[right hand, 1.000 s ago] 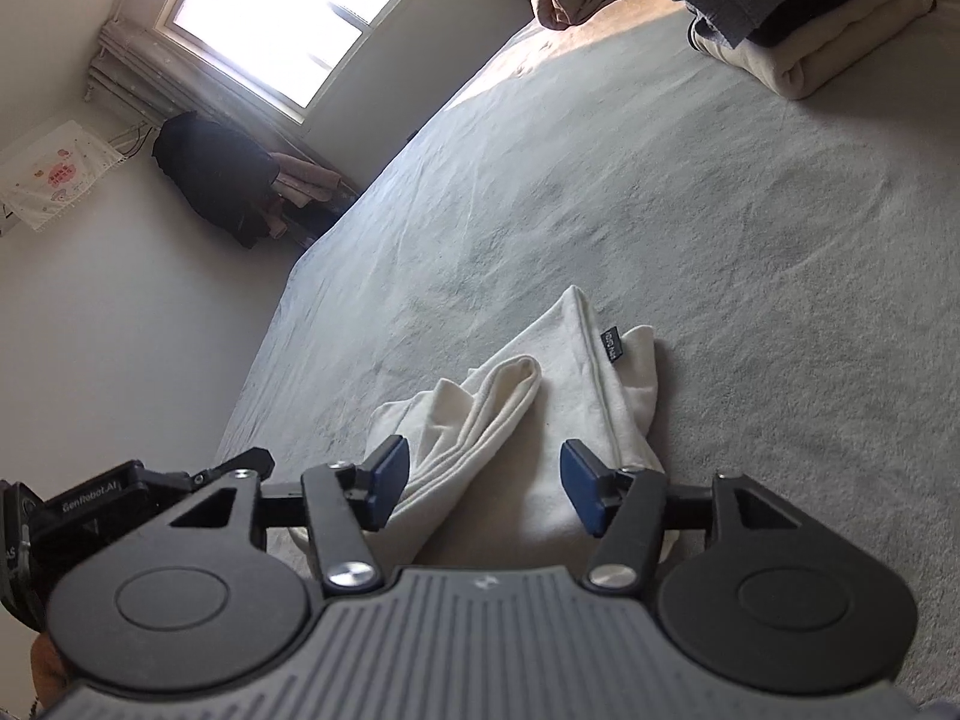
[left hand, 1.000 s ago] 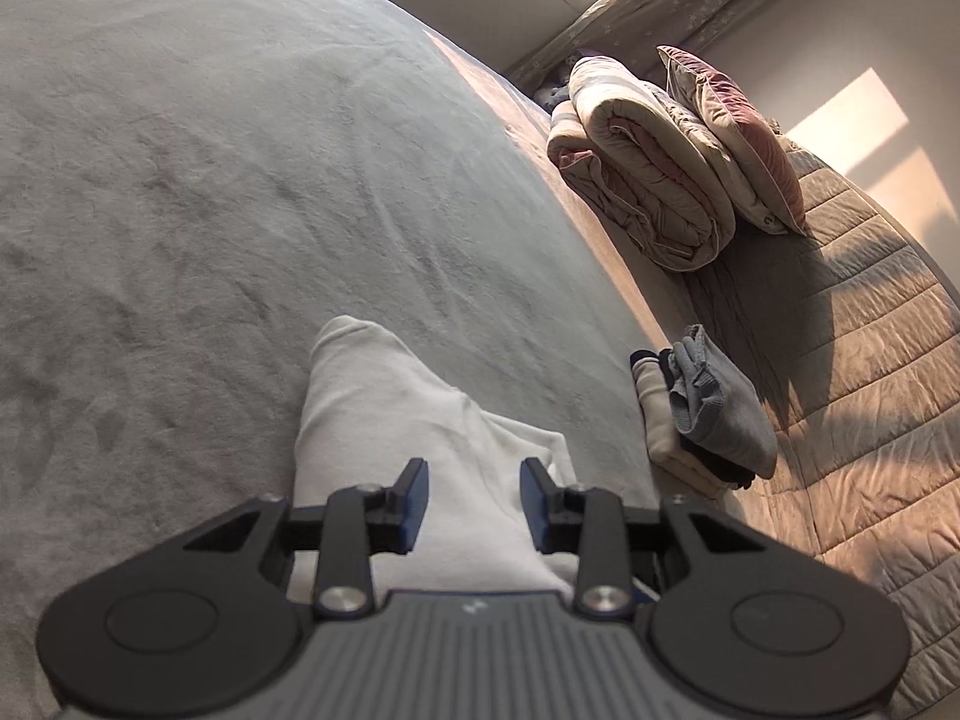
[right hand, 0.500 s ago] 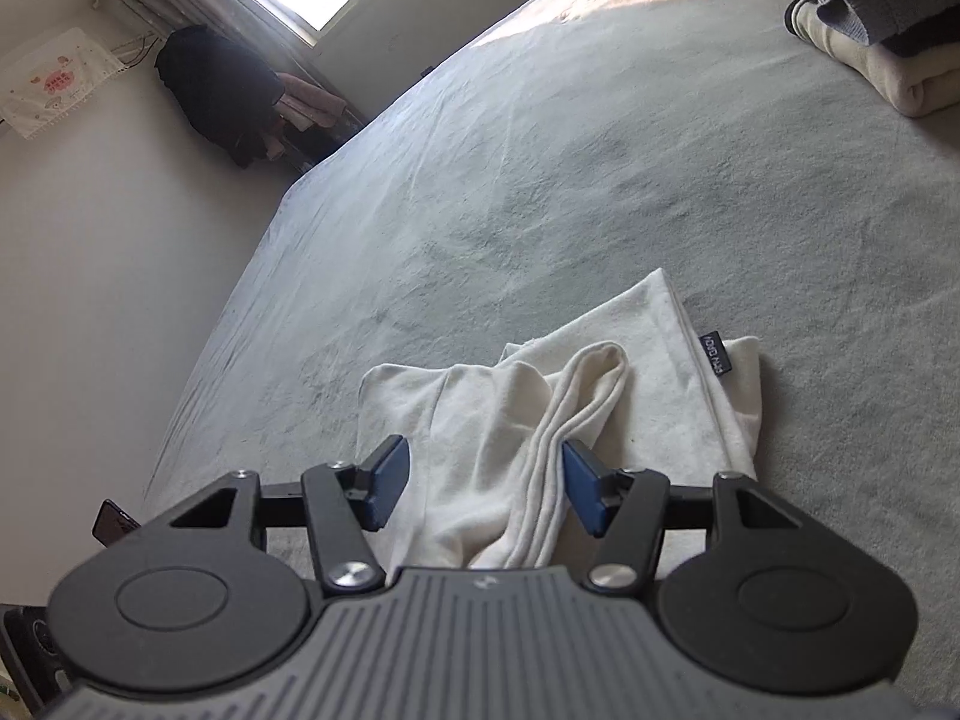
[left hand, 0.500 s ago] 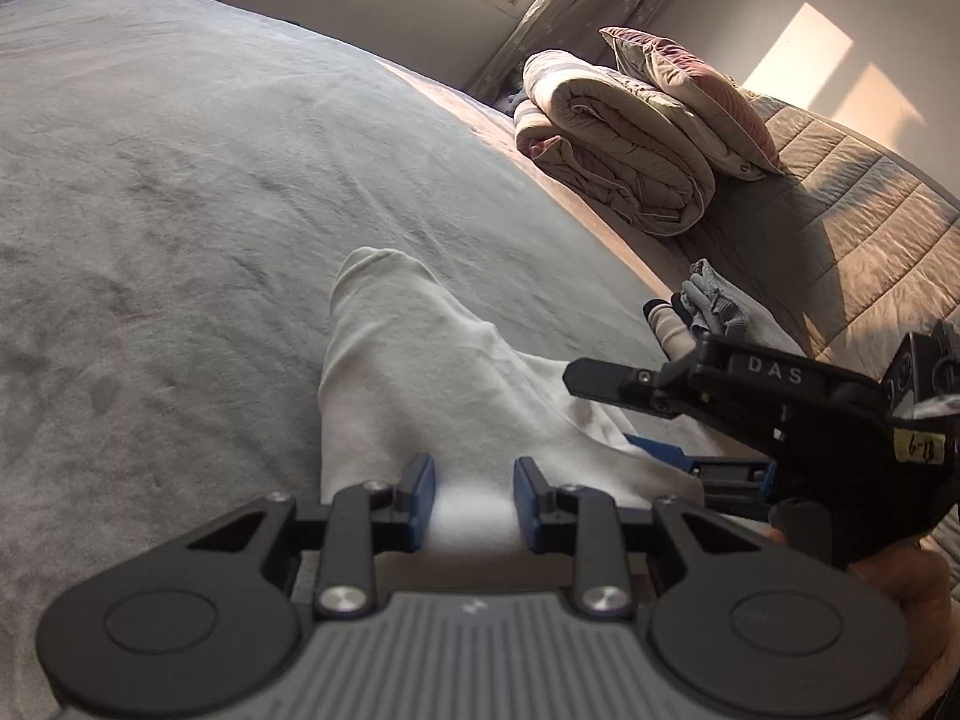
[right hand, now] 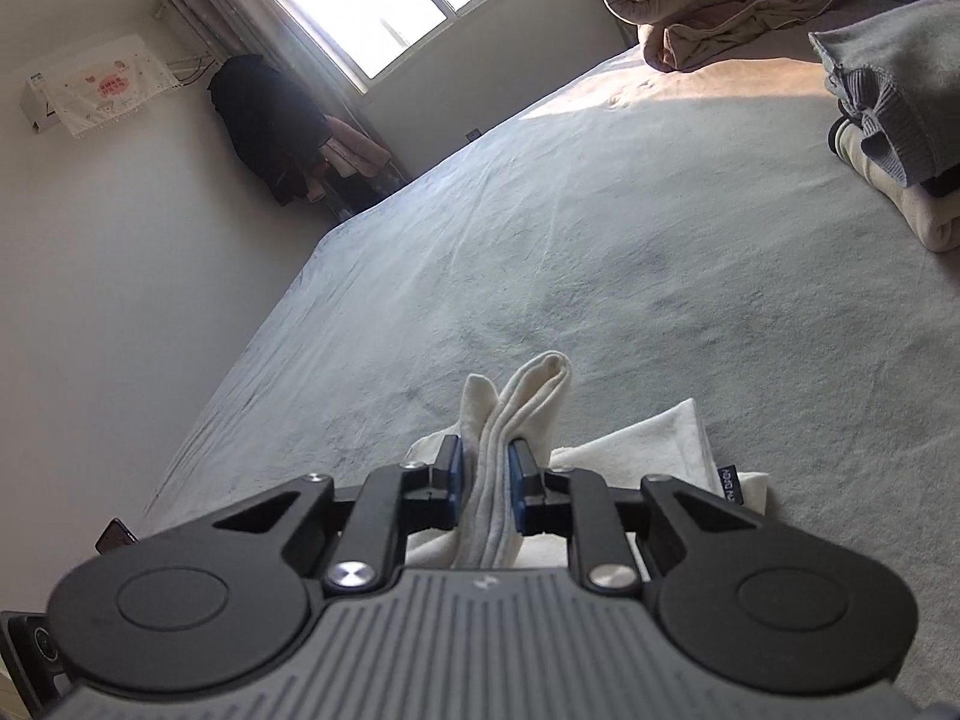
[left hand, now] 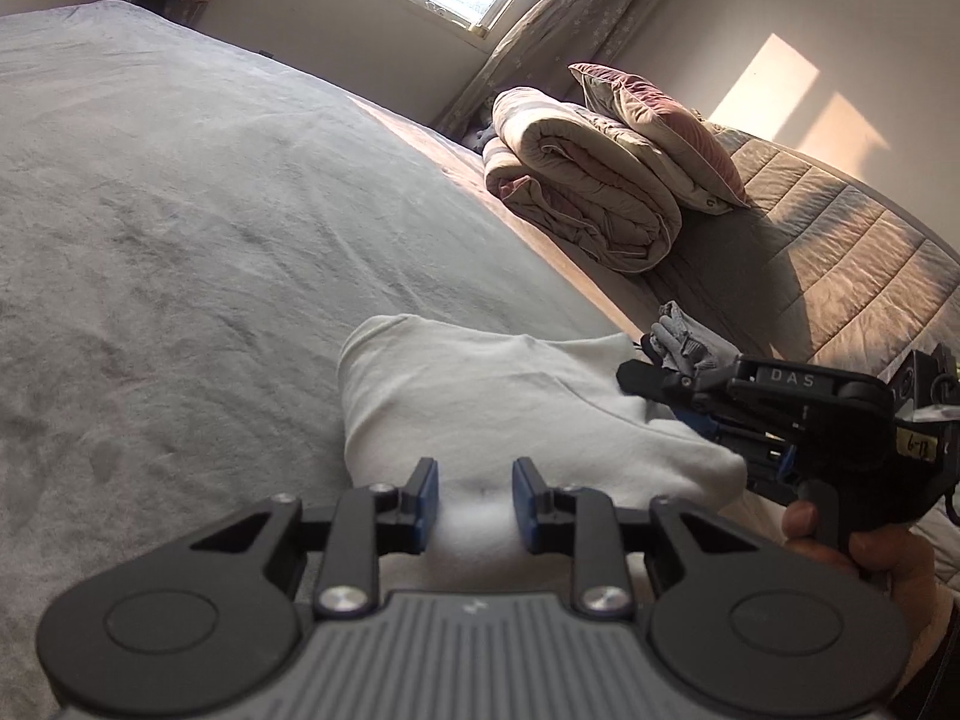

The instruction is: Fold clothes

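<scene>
Left claw (left hand: 474, 504): blue pads narrowly apart with a raised fold of the cream garment (left hand: 480, 396) between them; whether the pads press on the cloth cannot be told.
Right claw (right hand: 485, 480): jaws closing, pads pinching a bunched, upright ridge of the cream garment (right hand: 516, 420).
Right claw seen from the left camera (left hand: 708, 420): to the right of the left claw, fingers reaching onto the same garment, a hand (left hand: 870, 558) on its handle.
Cream garment: lying on the grey bed (left hand: 180, 240), directly ahead of and under both claws, partly folded.
Label (right hand: 731, 486): dark tag on the garment's edge, just right of the right claw.
Folded stack (right hand: 900, 138): grey and cream clothes, well ahead and to the right of the right claw.
Rolled duvet (left hand: 588, 180): far ahead of the left claw, a pillow (left hand: 654, 120) leaning on it.
</scene>
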`<state>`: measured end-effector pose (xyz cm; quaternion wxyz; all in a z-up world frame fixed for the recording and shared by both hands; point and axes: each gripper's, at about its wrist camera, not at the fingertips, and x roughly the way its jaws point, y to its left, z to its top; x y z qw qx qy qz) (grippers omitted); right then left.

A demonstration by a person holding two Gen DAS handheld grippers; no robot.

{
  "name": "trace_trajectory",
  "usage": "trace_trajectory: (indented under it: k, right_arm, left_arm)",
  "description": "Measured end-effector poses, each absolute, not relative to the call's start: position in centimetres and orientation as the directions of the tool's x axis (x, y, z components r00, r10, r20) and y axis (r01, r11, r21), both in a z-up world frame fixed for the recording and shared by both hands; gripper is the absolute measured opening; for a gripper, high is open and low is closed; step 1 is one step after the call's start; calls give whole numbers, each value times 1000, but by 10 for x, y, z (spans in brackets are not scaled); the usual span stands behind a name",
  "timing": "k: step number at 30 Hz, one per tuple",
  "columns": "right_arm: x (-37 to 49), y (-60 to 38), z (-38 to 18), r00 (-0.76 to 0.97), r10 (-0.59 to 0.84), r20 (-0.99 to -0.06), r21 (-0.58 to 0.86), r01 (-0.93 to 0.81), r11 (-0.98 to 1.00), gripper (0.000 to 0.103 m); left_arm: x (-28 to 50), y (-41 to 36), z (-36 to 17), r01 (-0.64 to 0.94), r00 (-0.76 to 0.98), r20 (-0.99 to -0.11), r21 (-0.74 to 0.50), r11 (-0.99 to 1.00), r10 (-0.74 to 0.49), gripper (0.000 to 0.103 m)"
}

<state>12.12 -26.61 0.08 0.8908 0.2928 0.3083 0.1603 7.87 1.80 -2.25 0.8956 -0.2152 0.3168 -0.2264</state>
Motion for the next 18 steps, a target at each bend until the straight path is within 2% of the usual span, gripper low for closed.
trace_trajectory:
  k: [5,16,18]
  right_arm:
    - [131,-292,-13,746,466,-476,656,-53,753,19]
    - [119,-312,-40,722,415,-554,613,17,790,20]
    - [116,-312,-34,724,404,-560,604,22,797,26]
  left_arm:
    - [79,-4,-29,325,663,-464,-528,785,-587,24]
    - [72,-36,-41,399,635,-487,-458,794,-600,24]
    - [72,-36,-42,400,637,-487,-455,796,-598,24]
